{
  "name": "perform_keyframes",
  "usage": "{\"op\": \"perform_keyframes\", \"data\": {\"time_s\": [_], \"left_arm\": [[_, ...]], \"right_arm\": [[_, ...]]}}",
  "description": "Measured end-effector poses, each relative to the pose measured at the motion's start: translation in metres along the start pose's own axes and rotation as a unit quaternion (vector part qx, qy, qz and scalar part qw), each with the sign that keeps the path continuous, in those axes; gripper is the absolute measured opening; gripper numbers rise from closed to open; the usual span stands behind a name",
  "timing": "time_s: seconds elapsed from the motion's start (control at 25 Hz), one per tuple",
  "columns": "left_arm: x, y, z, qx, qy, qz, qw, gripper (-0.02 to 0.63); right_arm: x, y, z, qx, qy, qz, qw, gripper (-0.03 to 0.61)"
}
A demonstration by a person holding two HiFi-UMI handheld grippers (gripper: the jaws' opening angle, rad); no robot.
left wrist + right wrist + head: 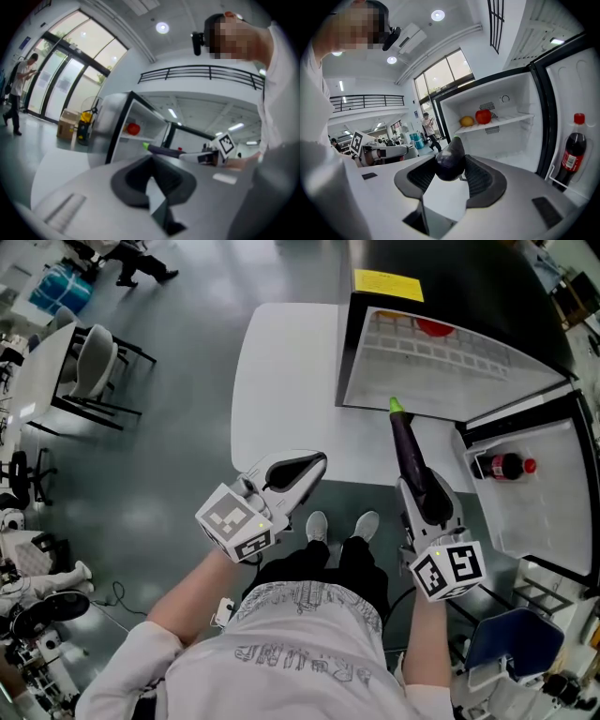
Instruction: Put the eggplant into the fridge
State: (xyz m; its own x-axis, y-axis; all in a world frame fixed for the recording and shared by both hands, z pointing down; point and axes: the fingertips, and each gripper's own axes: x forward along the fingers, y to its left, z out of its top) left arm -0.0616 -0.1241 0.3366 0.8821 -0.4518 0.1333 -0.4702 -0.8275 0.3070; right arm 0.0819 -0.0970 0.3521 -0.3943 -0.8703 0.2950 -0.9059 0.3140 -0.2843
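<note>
Seen from above, a person stands at an open black-framed fridge with a white interior, holding a pair of tongs in each hand. The right gripper is clenched on the fat end of a long, dark purple eggplant with a green stem tip. Most of its length juts past the jaws, stem pointing at the fridge opening. It hangs in the air just outside that opening, over the near edge of a white round-cornered table, and is not yet inside.

The right gripper view shows the dark jaw pads pressed on either side of the rounded purple end. The left gripper is closed on nothing and sits apart to the left.

The hold is only on the smooth, rounded end, so the eggplant could probably pivot or slide out if the tongs tilt. The stem could also catch the black frame. On the shelf inside, a round red fruit and a yellow-orange fruit might be knocked by a high approach, and a red-capped cola bottle stands in the door rack at the right
</note>
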Motion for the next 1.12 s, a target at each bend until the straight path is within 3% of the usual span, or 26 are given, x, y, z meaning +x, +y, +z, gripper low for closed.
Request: {"op": "perform_keyframes", "data": {"time_s": [0.32, 1.12], "left_arm": [[0.026, 0.011, -0.002, 0.006, 0.006, 0.012, 0.9999, 0.008], [0.068, 0.037, -0.051, 0.020, 0.032, 0.037, 0.9986, 0.008]], "right_arm": [[0.028, -0.030, -0.006, 0.003, -0.001, 0.010, 1.000, 0.189], [0.125, -0.091, -0.047, -0.002, -0.011, 0.022, 1.000, 0.189]]}}
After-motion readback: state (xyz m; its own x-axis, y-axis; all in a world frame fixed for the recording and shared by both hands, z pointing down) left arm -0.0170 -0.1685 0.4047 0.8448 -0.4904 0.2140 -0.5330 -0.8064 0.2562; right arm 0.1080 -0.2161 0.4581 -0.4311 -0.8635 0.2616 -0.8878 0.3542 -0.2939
